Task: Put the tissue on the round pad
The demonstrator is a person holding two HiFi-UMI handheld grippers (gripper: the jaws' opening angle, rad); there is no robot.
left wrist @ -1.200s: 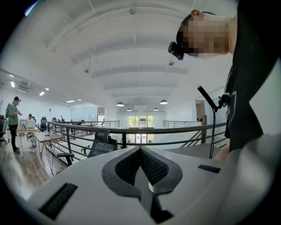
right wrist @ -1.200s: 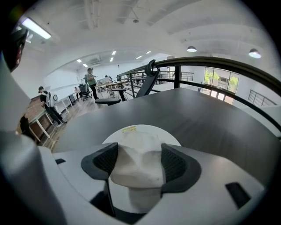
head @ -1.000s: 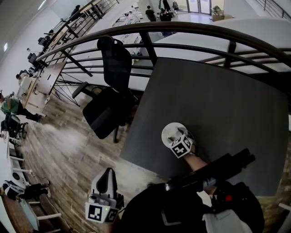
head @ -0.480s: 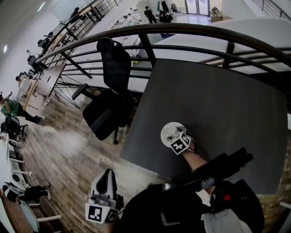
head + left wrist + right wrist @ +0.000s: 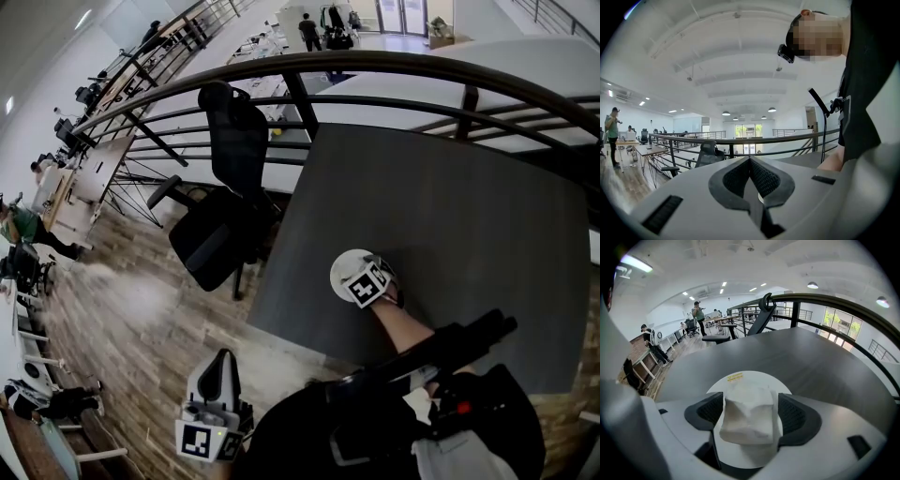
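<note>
A folded white tissue lies on the white round pad, which sits near the front left of the dark table. My right gripper points steeply down over the pad, one jaw on each side of the tissue. Its jaws have just been opening; a strip of pad shows between the tissue and the right pad, so nothing is gripped. In the head view its marker cube covers part of the pad. My left gripper is held low at the left, off the table, shut and empty.
A black office chair stands at the table's left edge. A curved dark railing runs behind the table, with an open office floor below it. The person's dark clothing and a strap fill the lower head view.
The right gripper's marker cube has tilted a little over the pad. The left gripper has stayed where it was.
</note>
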